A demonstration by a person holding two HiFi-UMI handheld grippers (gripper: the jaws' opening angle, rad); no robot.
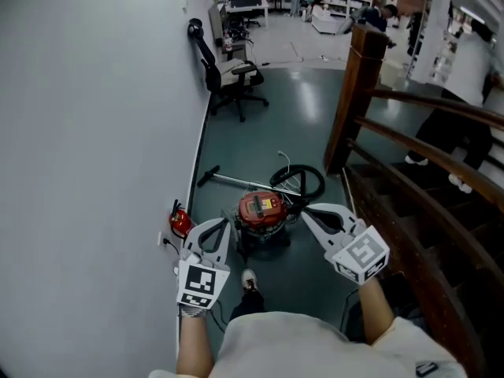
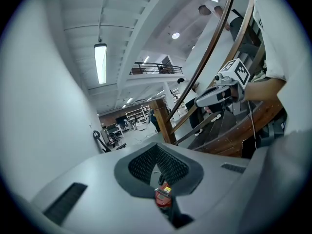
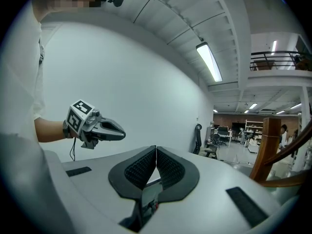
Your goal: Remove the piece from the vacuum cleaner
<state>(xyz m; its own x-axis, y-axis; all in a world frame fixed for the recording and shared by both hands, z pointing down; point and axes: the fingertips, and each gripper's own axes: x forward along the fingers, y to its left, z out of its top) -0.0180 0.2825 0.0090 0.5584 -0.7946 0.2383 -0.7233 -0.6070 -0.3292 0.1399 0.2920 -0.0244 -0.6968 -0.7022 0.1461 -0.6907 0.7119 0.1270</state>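
A red canister vacuum cleaner stands on the dark floor below me. Its black hose coils behind it, and a metal wand lies to its left. My left gripper hangs shut just left of the canister, nothing in it. My right gripper is shut and empty just right of it. In the left gripper view the pads meet, and the red canister shows below them; the right gripper is off to the right. In the right gripper view the jaws are shut, with the left gripper at left.
A grey wall runs along the left, with a small red object at its foot. A wooden newel post and stair railing close in the right. An office chair stands farther back. My shoe is near the vacuum.
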